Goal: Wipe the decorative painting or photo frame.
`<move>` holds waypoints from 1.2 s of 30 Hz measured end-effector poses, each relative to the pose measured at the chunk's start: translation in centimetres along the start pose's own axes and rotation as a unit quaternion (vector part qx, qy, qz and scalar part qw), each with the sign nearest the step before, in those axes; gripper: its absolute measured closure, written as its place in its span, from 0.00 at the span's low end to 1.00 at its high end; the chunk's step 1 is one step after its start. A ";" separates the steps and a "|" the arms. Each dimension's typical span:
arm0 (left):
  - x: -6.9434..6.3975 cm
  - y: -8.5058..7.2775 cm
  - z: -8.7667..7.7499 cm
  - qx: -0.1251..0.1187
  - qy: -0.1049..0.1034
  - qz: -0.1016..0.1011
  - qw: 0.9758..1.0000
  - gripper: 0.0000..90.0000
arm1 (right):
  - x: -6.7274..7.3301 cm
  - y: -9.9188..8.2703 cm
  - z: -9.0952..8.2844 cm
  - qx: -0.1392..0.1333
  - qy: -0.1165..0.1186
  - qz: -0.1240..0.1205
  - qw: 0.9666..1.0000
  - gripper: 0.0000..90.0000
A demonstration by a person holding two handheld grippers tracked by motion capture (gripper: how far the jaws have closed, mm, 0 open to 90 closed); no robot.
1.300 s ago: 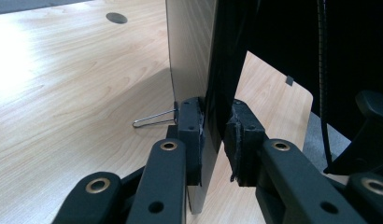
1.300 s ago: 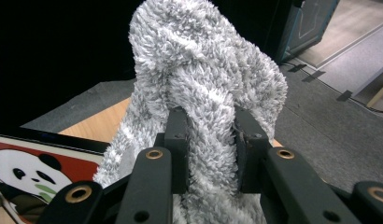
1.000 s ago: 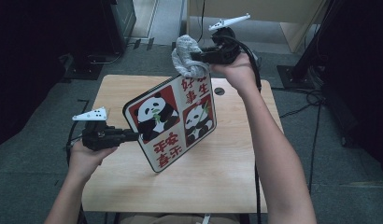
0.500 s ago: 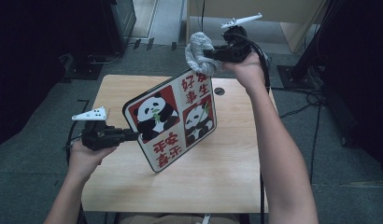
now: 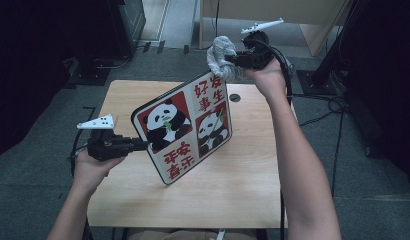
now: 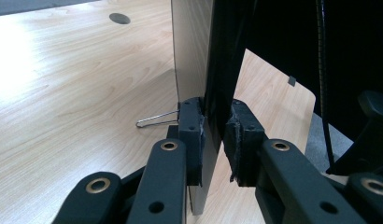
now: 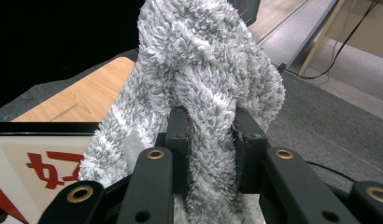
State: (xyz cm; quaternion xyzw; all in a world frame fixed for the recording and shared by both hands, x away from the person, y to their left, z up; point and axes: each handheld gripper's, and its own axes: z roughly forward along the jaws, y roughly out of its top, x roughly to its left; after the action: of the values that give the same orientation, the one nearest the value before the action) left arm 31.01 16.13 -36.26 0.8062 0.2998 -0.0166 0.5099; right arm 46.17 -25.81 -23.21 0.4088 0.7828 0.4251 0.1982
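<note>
Left tongs (image 6: 212,135) clamping panda board (image 5: 185,132), its wire stand (image 6: 157,119) visible close-up; right tongs (image 7: 210,149) clamping fluffy cloth (image 7: 203,84).

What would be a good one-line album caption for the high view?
Left claw props up a panda board while right claw brings a grey cloth.

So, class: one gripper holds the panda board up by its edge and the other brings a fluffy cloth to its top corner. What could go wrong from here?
1. The left gripper pinches the panda board only at one edge, so a push from the cloth could twist it or make it slip.
2. The right gripper clamps just a fold of the cloth, which might pull loose while rubbing.
</note>
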 end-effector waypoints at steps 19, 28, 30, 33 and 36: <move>0.0 0.0 0.0 0.000 -0.003 -0.002 1.000 0.86 | -1.4 -2.6 1.0 0.020 -0.005 0.027 0.999 0.82; 0.0 0.0 0.0 0.000 -0.004 -0.003 1.000 0.86 | -1.8 -3.9 1.5 0.020 0.003 0.038 0.999 0.82; 0.0 0.0 0.1 0.000 -0.004 -0.003 1.000 0.86 | -1.9 -4.3 1.6 0.020 0.004 0.040 0.999 0.81; 0.0 0.0 0.1 0.000 -0.004 -0.003 1.000 0.86 | -2.1 -4.9 1.8 0.020 0.006 0.041 0.999 0.81; 0.0 0.0 0.1 0.000 -0.003 -0.004 1.000 0.86 | -2.1 -5.3 1.9 0.017 0.008 0.045 0.999 0.81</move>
State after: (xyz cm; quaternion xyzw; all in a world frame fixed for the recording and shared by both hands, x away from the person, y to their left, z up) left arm 31.04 16.07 -36.32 0.8049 0.3009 -0.0211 0.5110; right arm 46.14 -28.20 -28.72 0.4434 0.7724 0.4235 0.1658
